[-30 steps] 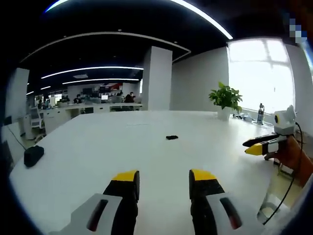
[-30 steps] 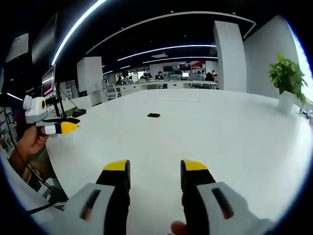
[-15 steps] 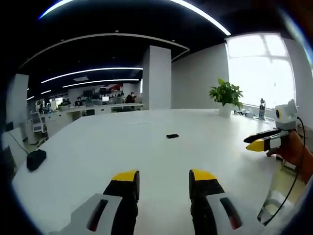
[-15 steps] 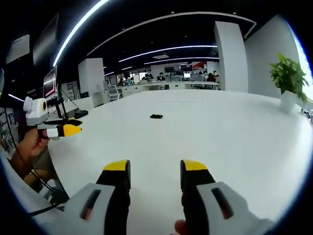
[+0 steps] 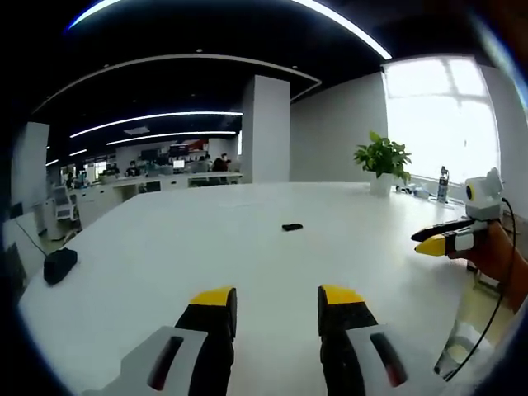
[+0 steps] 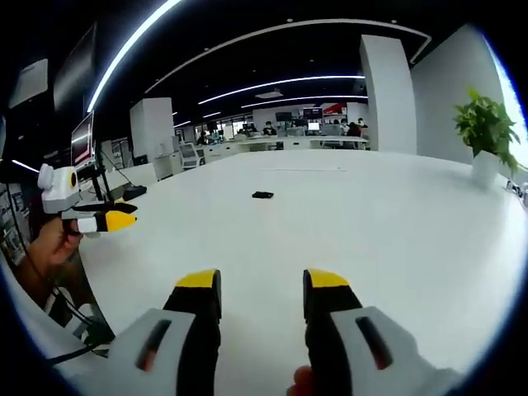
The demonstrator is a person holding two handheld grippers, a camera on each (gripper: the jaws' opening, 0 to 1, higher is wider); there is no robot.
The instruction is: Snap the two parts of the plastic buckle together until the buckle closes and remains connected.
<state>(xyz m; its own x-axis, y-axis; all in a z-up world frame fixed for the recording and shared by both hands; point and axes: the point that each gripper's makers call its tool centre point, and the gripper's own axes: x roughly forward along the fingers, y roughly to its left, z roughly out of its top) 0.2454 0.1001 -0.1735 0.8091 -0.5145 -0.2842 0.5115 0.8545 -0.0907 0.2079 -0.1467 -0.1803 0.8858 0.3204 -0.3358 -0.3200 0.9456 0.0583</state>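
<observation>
A small black buckle (image 5: 292,227) lies far out on the large white table (image 5: 165,247); the right gripper view has the buckle (image 6: 262,195) just as distant. My left gripper (image 5: 276,301) stands open over the table's near part with nothing between its yellow-tipped jaws. My right gripper (image 6: 261,285) is open and empty too. Each gripper shows in the other's view: the right gripper (image 5: 437,238) at the right edge held by a hand, the left gripper (image 6: 107,216) at the left edge. Both are far from the buckle.
A potted green plant (image 5: 381,165) stands at the table's far right corner by the window; it shows as the plant (image 6: 487,132) in the right gripper view. A black object (image 5: 59,266) sits near the table's left edge. Office desks and people fill the background.
Both views shifted slightly; the buckle sits a little higher in each picture. Grippers stay open, and the buckle has not been touched.
</observation>
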